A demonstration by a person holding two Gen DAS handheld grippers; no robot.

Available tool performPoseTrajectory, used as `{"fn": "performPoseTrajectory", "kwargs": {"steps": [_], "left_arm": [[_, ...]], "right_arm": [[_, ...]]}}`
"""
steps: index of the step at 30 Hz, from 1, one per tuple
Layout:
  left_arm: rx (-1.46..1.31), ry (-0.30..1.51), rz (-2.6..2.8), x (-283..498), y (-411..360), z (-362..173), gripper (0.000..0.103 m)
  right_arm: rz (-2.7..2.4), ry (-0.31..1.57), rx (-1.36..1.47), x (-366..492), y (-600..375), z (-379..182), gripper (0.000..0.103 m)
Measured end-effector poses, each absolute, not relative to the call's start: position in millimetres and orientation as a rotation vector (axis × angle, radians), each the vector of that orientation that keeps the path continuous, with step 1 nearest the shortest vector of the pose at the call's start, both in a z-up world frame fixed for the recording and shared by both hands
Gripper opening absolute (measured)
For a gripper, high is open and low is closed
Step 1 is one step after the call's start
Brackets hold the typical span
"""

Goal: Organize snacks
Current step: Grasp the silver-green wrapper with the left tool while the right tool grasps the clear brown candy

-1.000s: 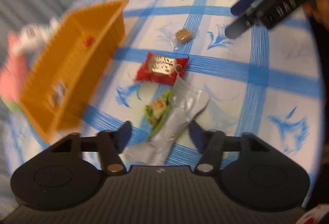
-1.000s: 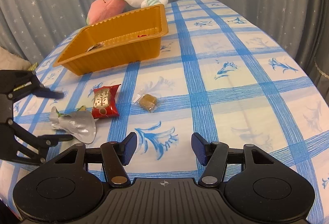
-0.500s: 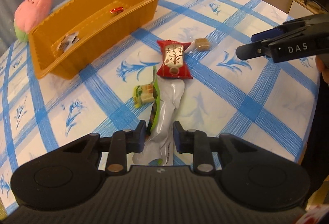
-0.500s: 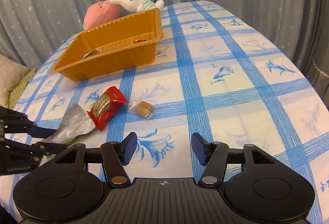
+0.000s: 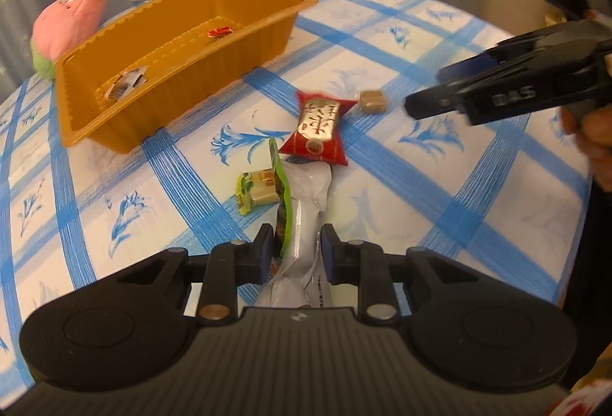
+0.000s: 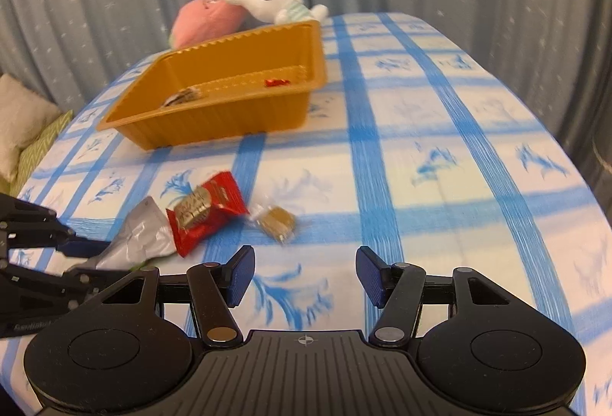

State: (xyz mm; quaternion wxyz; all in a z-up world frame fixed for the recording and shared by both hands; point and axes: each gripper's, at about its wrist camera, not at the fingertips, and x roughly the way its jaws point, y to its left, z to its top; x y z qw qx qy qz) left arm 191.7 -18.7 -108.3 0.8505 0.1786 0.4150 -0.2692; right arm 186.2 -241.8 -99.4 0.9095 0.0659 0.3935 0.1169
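My left gripper (image 5: 297,247) is shut on a silver snack pouch (image 5: 306,209) with a green edge; the pouch also shows in the right wrist view (image 6: 139,236). Beyond it lie a red packet (image 5: 319,127), a small green-wrapped candy (image 5: 260,186) and a brown candy in clear wrap (image 5: 371,101). My right gripper (image 6: 304,274) is open and empty, just short of the brown candy (image 6: 276,221) and the red packet (image 6: 204,207). The orange tray (image 5: 95,110) holds two small snacks.
A pink and white bunny plush (image 6: 244,7) lies behind the orange tray (image 6: 214,133). The blue-checked tablecloth (image 6: 440,156) covers a round table that drops off at the right. A grey curtain hangs behind. A cushion (image 6: 19,117) sits at far left.
My left gripper closed on the silver pouch and swung to face the tray. My right gripper moved forward and lower toward the brown candy, staying open.
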Motion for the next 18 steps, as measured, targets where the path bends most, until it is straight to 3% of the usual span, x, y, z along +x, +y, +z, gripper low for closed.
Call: {"fn": "performPoseTrajectory", "kwargs": {"steps": [13, 14, 15, 18], "left_arm": [[0.048, 0.839, -0.386, 178.7, 13.8, -94.2, 0.023], [0.036, 0.841, -0.381, 179.2, 14.5, -94.2, 0.023], [0.029, 0.841, -0.376, 179.2, 15.1, -94.1, 0.023], [0.013, 0.840, -0.365, 179.7, 16.4, -93.7, 0.023]], "right_arm": [[0.483, 0.787, -0.162, 233.8, -212.6, -117.5, 0.058], [0.488, 0.800, -0.164, 236.4, -212.1, -120.2, 0.052], [0.495, 0.816, -0.160, 238.4, -212.0, -122.9, 0.039], [0.496, 0.825, -0.140, 236.3, -214.6, -122.1, 0.030]]}}
